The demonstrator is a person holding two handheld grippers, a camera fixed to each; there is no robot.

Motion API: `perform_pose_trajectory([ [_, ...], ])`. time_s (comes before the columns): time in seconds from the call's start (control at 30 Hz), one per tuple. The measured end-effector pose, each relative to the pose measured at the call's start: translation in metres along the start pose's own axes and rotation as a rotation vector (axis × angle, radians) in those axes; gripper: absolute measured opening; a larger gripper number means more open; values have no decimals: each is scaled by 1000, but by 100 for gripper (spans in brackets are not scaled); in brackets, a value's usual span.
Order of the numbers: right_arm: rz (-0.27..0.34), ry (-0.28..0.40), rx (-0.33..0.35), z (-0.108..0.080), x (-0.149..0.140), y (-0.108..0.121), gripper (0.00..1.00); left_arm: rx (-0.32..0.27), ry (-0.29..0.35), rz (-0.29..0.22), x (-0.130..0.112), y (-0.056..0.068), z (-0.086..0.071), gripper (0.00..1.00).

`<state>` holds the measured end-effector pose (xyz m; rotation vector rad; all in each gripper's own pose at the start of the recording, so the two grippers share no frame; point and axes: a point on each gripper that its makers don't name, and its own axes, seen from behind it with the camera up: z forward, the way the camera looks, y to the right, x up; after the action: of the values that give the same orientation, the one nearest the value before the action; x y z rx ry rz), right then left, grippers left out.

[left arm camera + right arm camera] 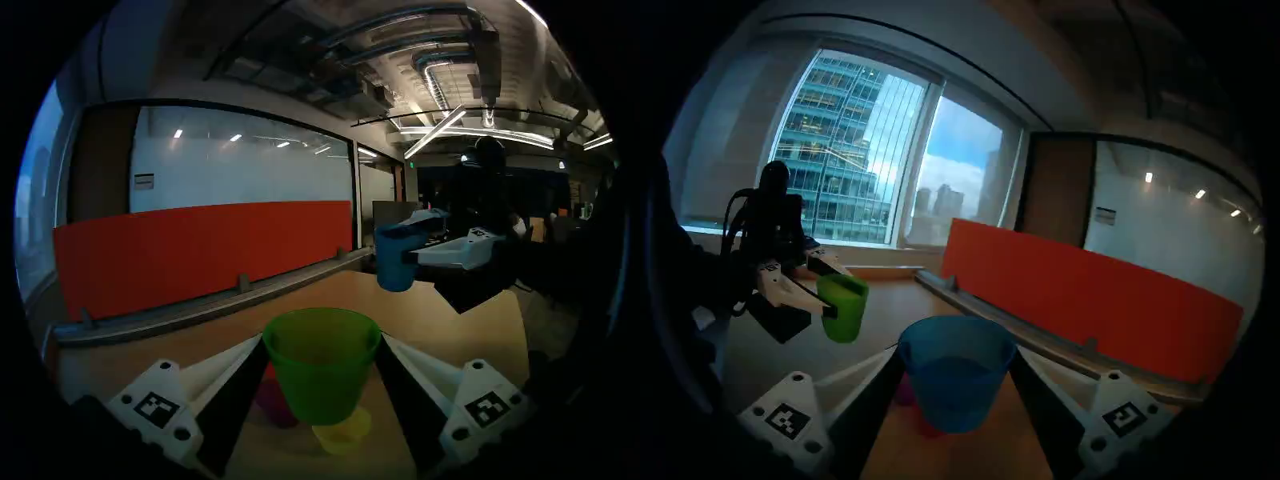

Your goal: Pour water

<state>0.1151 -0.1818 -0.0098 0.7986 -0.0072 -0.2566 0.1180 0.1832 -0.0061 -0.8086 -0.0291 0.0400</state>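
Your left gripper (pixel 322 356) clamps the green cup (pixel 320 388), your right gripper (pixel 956 360) the blue cup (pixel 954 396); both cups upright and apart, so the pour looks unstarted.

The left tongs (pixel 320 346) have two white wedge-shaped fingers (pixel 200 376) with black inner faces, each bearing a square black-and-white marker (pixel 156 408) and round screw holes, at 7 and 5 o'clock in the left gripper view. The right tongs (pixel 956 356) are built identically. At 9 o'clock in the right gripper view, the left unit shows a black body (pixel 772 212) and a looped dark cable (pixel 732 210).
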Motion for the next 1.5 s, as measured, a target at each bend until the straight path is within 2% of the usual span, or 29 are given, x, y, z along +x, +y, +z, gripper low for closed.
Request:
perform_pose_trajectory([
  [0.87,-193,18,21,6,39,-8,91,-77,-13,21,-8,36,13,88],
  [1.5,-374,9,31,20,58,-13,91,-102,-12,24,-14,47,24,88],
])
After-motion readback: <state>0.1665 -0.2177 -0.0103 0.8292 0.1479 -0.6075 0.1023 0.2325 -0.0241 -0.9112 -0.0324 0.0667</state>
